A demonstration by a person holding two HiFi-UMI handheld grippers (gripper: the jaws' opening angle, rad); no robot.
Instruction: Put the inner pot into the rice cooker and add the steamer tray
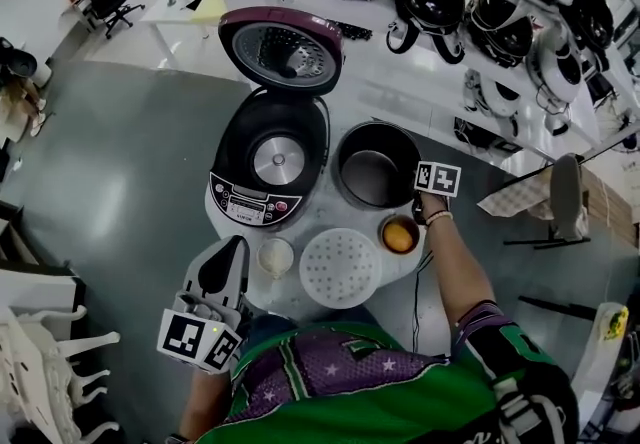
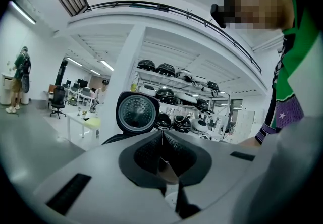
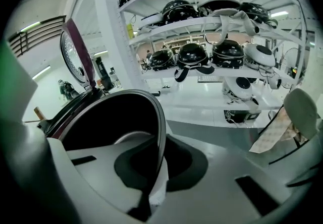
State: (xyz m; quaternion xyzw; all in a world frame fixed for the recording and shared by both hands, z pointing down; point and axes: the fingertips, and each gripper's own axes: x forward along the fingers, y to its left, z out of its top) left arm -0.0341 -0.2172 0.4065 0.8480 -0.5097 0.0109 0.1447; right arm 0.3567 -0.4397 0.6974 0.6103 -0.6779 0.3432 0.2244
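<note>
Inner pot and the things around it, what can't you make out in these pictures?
- Head view: how the right gripper holds the inner pot is hidden under its marker cube.
- Head view: print on the panel of the rice cooker is too small.
- Left gripper view: the body of the left gripper hides the steamer tray.

Open maroon-lidded rice cooker (image 1: 268, 157) on round white table (image 1: 320, 218) | right: black metal inner pot (image 1: 378, 167) | before: white perforated steamer tray (image 1: 340, 267), small white cup (image 1: 276, 257)
</note>
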